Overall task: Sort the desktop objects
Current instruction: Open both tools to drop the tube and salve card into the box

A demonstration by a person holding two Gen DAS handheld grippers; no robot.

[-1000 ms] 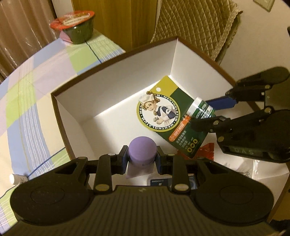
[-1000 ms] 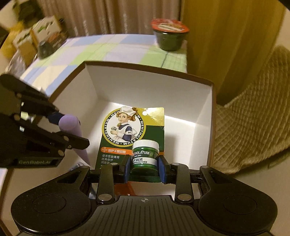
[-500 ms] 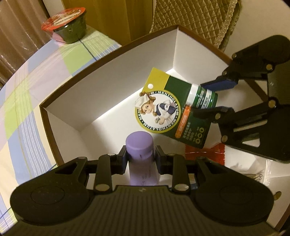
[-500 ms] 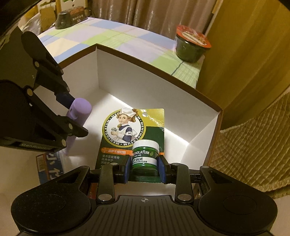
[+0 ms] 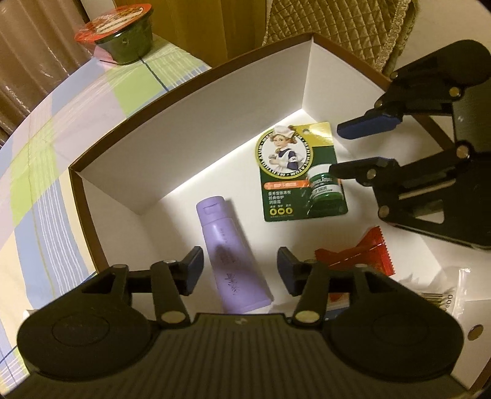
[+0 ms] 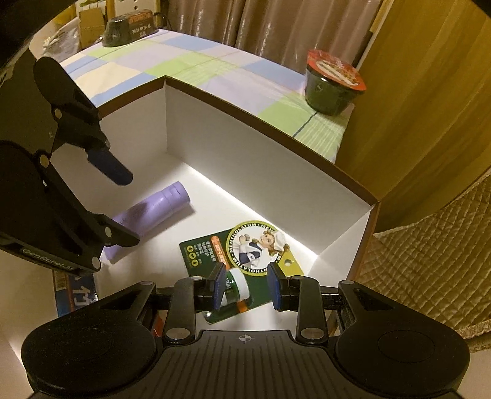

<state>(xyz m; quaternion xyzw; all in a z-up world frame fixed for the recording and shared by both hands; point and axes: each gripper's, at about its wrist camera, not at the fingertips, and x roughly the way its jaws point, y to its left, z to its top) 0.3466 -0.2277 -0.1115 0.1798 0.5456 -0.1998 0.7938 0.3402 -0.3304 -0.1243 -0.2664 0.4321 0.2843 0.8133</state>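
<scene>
The purple tube [image 5: 231, 257] is lying flat on the floor of the white box [image 5: 196, 129], cap toward the back wall, between the spread fingers of the left tongs [image 5: 240, 271] and not touching them. The green card [image 5: 302, 172] is lying near the box's far right corner; it is showing a nurse figure ringed by "MENTHOLATUM", and its small jar is reading "LIP SALVE" faintly. The right tongs [image 6: 247, 287] are hanging spread around that jar [image 6: 235, 288], gripping nothing. The right view is showing "GenRobot.AI" on the left tool's body and a dark bowl [image 6: 130, 29] at the bench's far edge, neither seen from the left. Both views are showing a red-lidded cup [image 6: 333, 86] on the checked cloth [image 6: 214, 70]. The left view alone is showing a red packet [image 5: 362, 253] near the box's front.
</scene>
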